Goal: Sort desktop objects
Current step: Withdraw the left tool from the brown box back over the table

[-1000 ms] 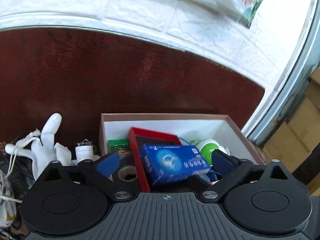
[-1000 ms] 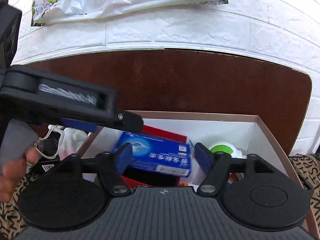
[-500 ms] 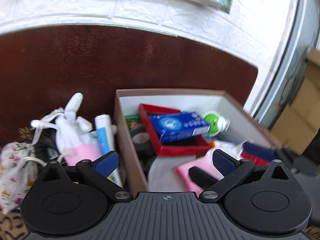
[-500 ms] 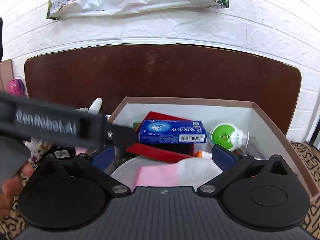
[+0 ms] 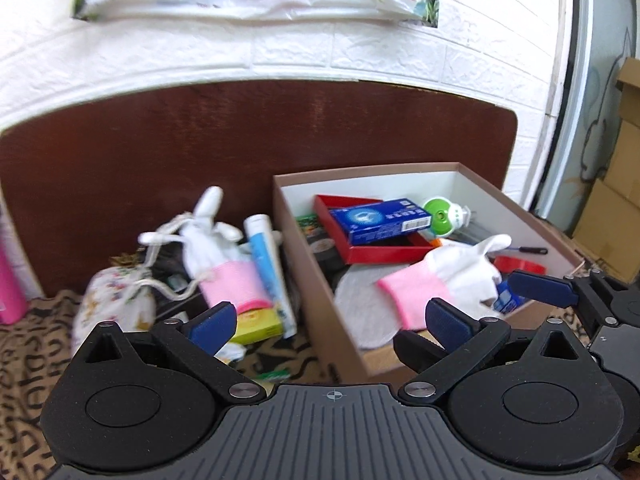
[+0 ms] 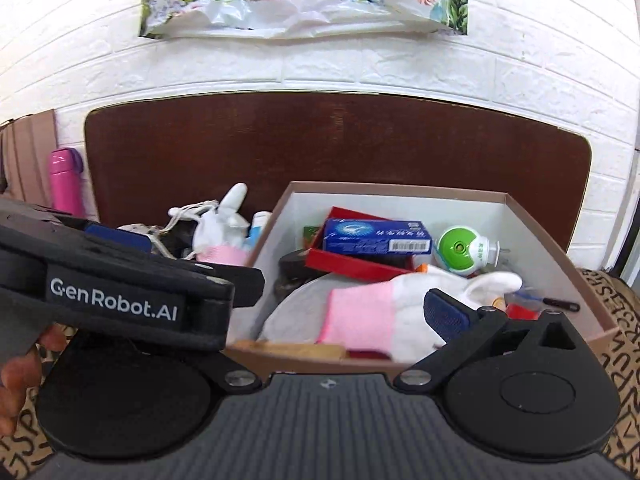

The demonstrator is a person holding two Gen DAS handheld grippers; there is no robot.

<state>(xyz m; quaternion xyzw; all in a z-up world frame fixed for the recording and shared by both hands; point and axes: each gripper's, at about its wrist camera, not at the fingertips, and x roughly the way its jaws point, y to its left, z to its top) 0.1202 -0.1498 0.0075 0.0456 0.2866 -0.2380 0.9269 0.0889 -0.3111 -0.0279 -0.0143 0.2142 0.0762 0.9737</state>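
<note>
Your left gripper (image 5: 328, 322) hovers with its blue-padded fingers spread wide and empty, straddling the near left wall of the open brown cardboard box (image 5: 304, 256) on the dark wooden desk (image 5: 240, 132). Your right gripper (image 6: 340, 312) hangs at the box's near edge, its jaws wide and empty, the left finger hidden behind your other tool. Inside the box, a white-and-pink knit glove (image 6: 384, 312) lies beside a blue carton (image 6: 376, 236) resting on a red tray (image 6: 352, 264). Its matching glove (image 5: 224, 256) lies outside, just left of the box, against a white-and-blue tube (image 5: 268, 264).
</note>
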